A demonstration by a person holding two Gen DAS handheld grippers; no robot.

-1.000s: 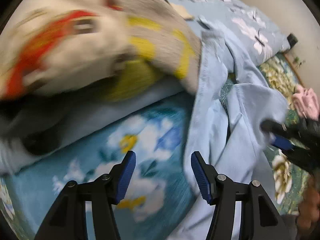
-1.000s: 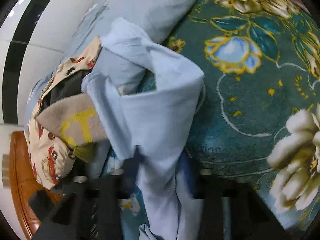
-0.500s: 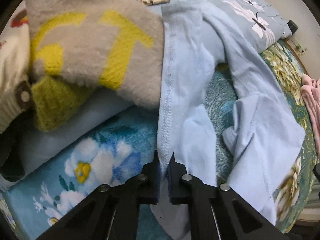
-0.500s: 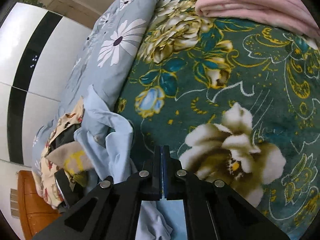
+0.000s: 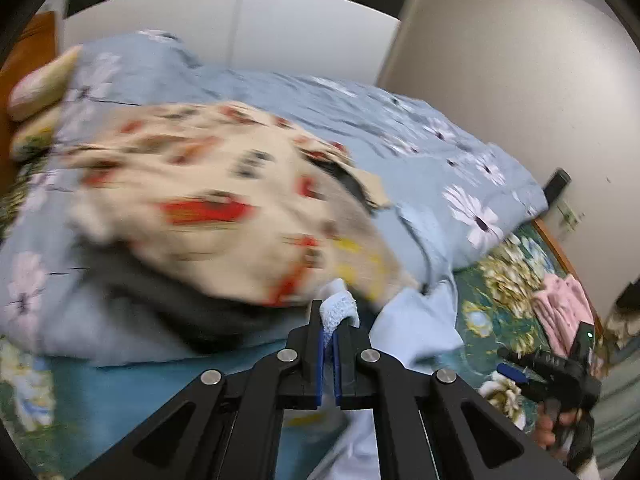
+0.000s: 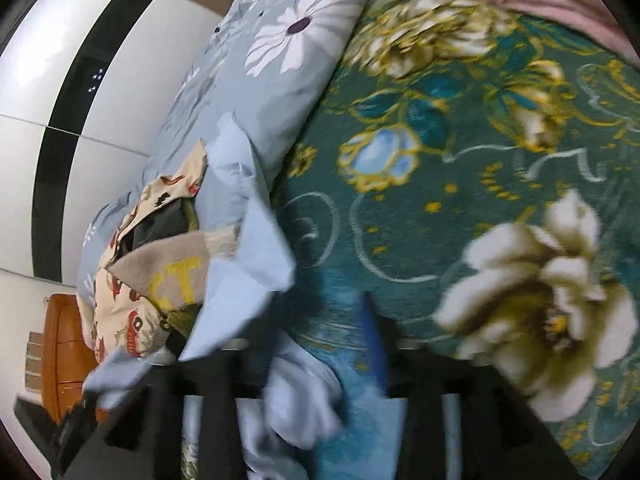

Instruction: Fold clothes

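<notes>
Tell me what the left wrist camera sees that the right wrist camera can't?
Only the left view shows the left tongs shut on the light blue shirt, plus the right tongs seen from outside. Only the right view shows the yellow letters on the gray sweater. Both show the car-print cloth and green flowered blanket.

The only readable text is the yellow letters "CT" on the grey-beige fuzzy garment (image 6: pixel 176 276), at lower left of the right wrist view.
</notes>
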